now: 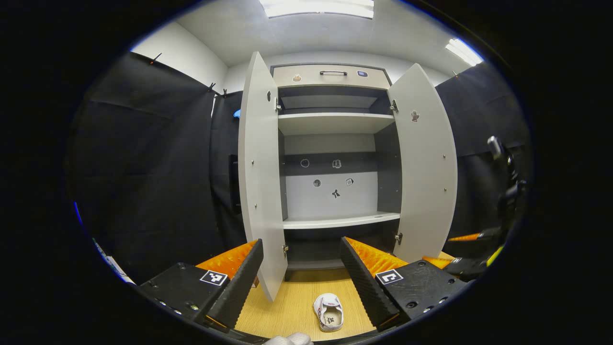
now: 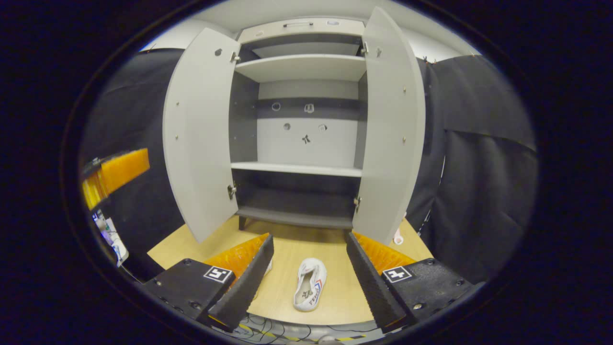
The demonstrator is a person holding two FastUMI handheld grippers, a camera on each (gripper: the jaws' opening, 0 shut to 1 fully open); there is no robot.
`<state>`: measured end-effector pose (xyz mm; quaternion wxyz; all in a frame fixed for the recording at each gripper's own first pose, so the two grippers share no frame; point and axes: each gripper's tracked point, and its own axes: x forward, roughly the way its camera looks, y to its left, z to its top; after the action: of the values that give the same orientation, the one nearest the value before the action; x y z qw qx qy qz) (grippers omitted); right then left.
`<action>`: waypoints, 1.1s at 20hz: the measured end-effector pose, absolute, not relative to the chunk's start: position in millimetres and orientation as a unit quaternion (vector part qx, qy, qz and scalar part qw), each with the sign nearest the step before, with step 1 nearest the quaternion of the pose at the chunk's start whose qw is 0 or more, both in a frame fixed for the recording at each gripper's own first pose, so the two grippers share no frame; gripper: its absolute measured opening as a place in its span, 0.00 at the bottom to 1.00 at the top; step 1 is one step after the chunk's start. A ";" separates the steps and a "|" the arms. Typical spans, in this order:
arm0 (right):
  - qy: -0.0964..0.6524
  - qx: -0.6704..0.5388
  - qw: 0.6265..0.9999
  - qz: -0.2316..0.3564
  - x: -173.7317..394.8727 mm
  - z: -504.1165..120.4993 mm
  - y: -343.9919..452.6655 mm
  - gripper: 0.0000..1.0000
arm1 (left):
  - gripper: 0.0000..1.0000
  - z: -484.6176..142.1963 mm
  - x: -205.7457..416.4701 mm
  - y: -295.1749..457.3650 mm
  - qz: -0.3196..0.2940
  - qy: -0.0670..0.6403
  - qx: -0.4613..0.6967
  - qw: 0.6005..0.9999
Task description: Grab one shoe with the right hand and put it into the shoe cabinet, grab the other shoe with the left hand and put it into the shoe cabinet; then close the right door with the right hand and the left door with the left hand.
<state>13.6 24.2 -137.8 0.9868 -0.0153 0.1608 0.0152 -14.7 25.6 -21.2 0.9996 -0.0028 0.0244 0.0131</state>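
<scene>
The shoe cabinet (image 1: 335, 122) stands with its left door (image 1: 258, 182) and right door (image 1: 426, 167) swung wide; its shelves are bare. A white shoe (image 1: 329, 311) lies on the wooden floor in front, below and between my left gripper's fingers. My left gripper (image 1: 301, 241) is open and holds nothing. A second white shoe's toe (image 1: 289, 339) peeks in at the bottom edge. In the right gripper view a white shoe (image 2: 310, 283) lies between the fingers of my open right gripper (image 2: 309, 238), before the cabinet (image 2: 297, 168). The other shoe (image 2: 268, 266) is mostly hidden behind a finger.
The wooden floor (image 2: 182, 244) ends near me, with cables (image 2: 268, 328) beyond its edge. Black cloth walls flank the cabinet. A small pale object (image 2: 398, 235) lies behind the right door (image 2: 390, 129). The other gripper (image 2: 115, 175) hovers far left; the right one (image 1: 479, 249) shows far right.
</scene>
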 end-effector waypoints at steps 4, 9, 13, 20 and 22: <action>0.264 0.000 0.964 0.033 18.3 -230.7 36.3 0.94 | 0.96 -27.9 -18.4 32.1 0.026 0.038 0.000 0.999; 0.338 0.028 0.939 0.051 36.6 -308.2 54.9 0.81 | 0.96 -29.9 -21.0 38.2 0.042 0.047 0.018 0.998; 0.365 0.042 0.929 0.046 69.4 -350.4 57.8 0.66 | 0.96 -30.3 -19.8 45.2 0.061 0.051 0.032 0.996; 0.376 0.049 0.925 0.025 138.4 -392.0 48.0 0.56 | 0.96 -38.3 -17.7 56.7 0.096 0.066 0.026 0.993; 0.374 0.053 0.926 0.018 157.5 -397.5 44.3 0.37 | 0.96 -37.5 -16.7 59.1 0.105 0.066 0.020 0.992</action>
<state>157.5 44.3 -397.5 0.9256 0.0529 0.3743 0.0179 -16.7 59.1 -37.5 0.9921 0.0204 0.0662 0.1051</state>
